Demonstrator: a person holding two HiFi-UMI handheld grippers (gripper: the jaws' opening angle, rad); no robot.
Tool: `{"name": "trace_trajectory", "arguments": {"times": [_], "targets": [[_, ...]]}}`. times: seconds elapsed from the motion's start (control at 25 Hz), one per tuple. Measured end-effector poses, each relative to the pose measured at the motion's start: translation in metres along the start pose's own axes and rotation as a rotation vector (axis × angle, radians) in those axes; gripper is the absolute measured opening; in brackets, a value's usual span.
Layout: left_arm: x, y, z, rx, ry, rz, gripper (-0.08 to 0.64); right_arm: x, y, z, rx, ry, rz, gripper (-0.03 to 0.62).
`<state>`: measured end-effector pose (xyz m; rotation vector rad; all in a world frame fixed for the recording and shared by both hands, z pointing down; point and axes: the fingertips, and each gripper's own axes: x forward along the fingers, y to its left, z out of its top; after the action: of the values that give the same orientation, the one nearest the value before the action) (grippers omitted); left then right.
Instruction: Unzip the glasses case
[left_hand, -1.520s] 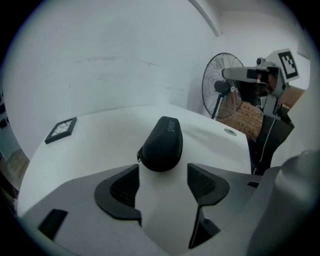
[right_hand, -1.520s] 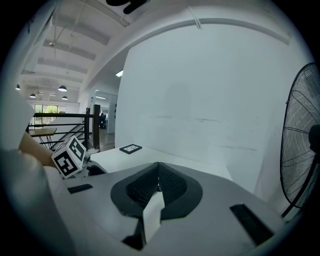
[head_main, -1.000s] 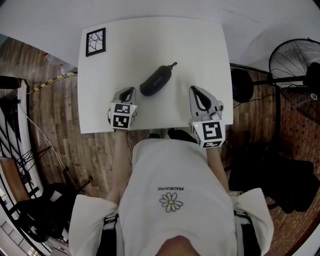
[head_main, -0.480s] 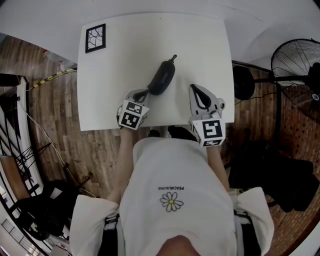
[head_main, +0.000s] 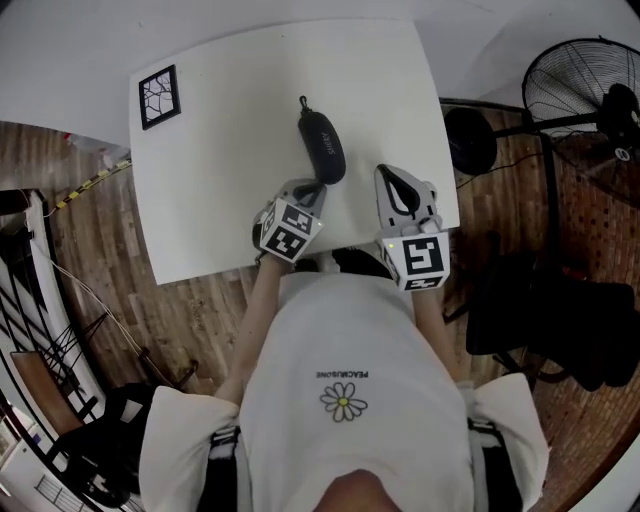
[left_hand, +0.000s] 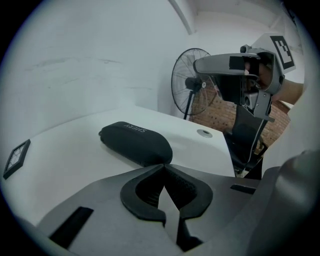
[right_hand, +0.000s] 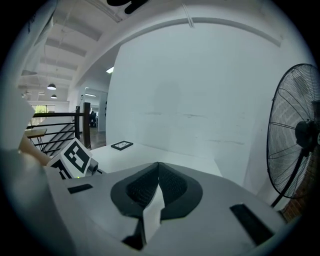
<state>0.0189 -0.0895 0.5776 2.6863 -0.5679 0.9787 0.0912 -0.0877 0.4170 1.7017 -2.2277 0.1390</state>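
left gripper (head_main: 308, 188), clenched on nothing, has the glasses case (head_main: 323, 146) just at its 12 o'clock on the table (head_main: 220, 150), long axis 11-to-5; right gripper (head_main: 388, 178), clenched too, lies farther off.

Glasses case (head_main: 322, 148) matt black fabric; table (head_main: 230, 180) smooth white (slight sheen); floor (head_main: 200, 310) wood planks.
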Motion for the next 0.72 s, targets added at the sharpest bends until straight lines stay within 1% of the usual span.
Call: {"name": "trace_trajectory", "arguments": {"times": [0.28,0.4,0.52,0.6,0.68,0.72], "targets": [[0.031,-0.014,0.024,0.059,-0.004,-0.084,0.015,-0.019,-0.031,-0.012,0.021,0.023,-0.114,0.007],[0.04,-0.017,0.031,0.07,-0.007,-0.1,0.015,-0.025,-0.04,-0.017,0.038,0.036,-0.142,0.006],[0.039,-0.021,0.038,0.082,-0.012,-0.113,0.015,-0.029,-0.044,-0.021,0.061,0.041,-0.152,0.007],[0.034,-0.023,0.042,0.058,-0.013,-0.152,0.015,-0.027,-0.043,-0.024,0.088,0.036,-0.146,0.008],[0.024,-0.023,0.047,-0.017,-0.021,-0.204,0.015,-0.022,-0.041,-0.027,0.135,0.033,-0.132,0.008],[0.018,-0.017,0.051,-0.053,-0.039,-0.203,0.015,-0.018,-0.038,-0.029,0.167,0.032,-0.124,0.008]]}}
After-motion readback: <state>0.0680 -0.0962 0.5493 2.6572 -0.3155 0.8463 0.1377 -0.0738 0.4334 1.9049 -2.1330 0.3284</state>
